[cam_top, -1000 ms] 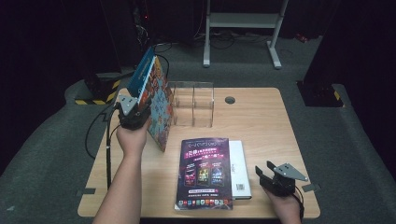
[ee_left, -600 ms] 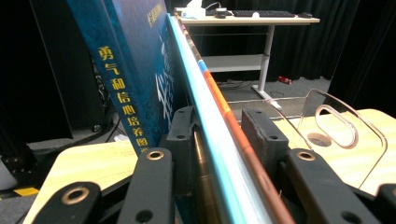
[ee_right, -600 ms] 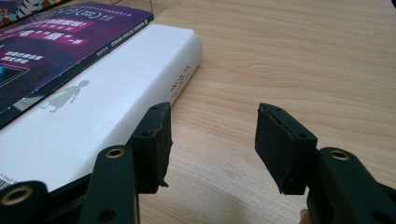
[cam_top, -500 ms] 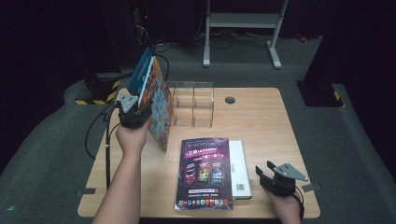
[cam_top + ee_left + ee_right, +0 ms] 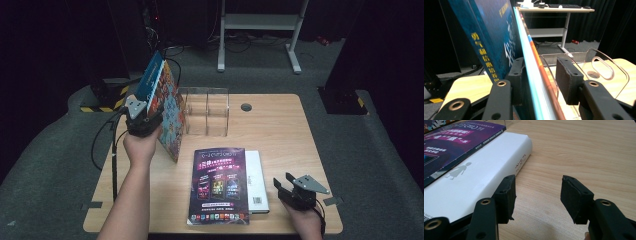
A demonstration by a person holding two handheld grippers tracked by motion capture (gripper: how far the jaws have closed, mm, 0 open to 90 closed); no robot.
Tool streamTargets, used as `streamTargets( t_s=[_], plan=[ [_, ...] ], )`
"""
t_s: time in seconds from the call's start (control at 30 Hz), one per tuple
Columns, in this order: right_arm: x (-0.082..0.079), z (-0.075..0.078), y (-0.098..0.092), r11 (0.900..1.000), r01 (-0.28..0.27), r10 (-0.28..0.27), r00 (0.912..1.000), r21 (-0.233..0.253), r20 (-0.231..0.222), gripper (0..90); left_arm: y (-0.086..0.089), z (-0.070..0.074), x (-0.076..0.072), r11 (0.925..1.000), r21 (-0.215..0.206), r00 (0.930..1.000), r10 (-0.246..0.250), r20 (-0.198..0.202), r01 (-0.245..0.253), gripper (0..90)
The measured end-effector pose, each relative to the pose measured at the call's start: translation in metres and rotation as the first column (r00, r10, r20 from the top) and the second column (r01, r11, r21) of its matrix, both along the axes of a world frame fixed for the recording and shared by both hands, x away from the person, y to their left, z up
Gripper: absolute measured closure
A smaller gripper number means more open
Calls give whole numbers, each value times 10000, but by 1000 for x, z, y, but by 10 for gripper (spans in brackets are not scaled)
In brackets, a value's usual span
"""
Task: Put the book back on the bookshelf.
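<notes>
- Blue book (image 5: 162, 107) is held tilted above the table's (image 5: 280, 125) nine o'clock edge, clamped by the left gripper (image 5: 142, 120).
- Right gripper (image 5: 295, 192), jaws apart and holding nothing, rests at five o'clock beside the white book (image 5: 256, 177).

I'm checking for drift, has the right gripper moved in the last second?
No. In the high view the right gripper sits at the same spot beside the white book, near the table's front right corner, its jaws open.
</notes>
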State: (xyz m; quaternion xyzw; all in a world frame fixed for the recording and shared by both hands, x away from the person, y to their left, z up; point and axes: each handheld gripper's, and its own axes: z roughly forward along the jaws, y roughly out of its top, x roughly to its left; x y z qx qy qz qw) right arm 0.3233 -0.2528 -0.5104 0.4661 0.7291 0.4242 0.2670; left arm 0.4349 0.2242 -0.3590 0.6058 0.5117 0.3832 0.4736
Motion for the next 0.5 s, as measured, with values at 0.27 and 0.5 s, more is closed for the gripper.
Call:
streamTargets(
  t_s=[0.27,0.5],
  plan=[
    [0,0,0,10000,-2,2,10000,7,0,460,1,7,-1,10000,-39,10000,-9,92,10,576],
    [0,0,0,10000,-23,23,10000,-3,-14,460,2,6,-2,10000,-78,9999,14,149,-13,559]
  ],
)
